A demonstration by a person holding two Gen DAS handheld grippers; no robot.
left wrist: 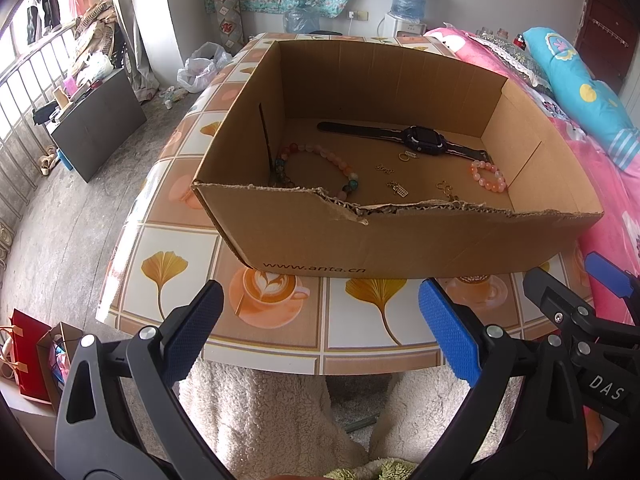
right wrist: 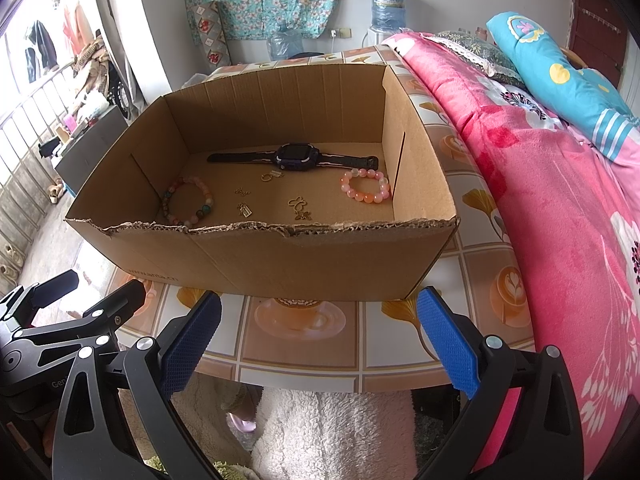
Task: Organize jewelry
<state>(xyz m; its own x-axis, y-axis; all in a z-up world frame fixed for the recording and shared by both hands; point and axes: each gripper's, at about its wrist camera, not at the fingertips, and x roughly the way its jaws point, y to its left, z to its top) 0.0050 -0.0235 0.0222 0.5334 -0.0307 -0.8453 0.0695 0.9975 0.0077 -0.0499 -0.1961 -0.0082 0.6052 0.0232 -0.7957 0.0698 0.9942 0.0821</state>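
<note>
Left wrist view: left gripper (left wrist: 320, 328) spread wide, empty, near table (left wrist: 180, 240) edge. Cardboard box (left wrist: 400, 240) ahead holds watch (left wrist: 426, 141) at far side, multicolour bead bracelet (left wrist: 316, 170) left, pink bead bracelet (left wrist: 489, 176) right, small gold charms (left wrist: 396, 190) between.

Right wrist view: right gripper (right wrist: 318, 330) also spread, holding nothing, before the same box (right wrist: 280, 264); watch (right wrist: 296, 156) far, pink bead bracelet (right wrist: 366, 186) right, pink bedding (right wrist: 560, 200) beyond the table.

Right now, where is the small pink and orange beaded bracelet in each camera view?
Left wrist: small pink and orange beaded bracelet, box floor, right of centre near the right wall.
Right wrist: bracelet, also right of centre.
Shared landmark: the dark purple wristwatch lying just behind it.
</note>
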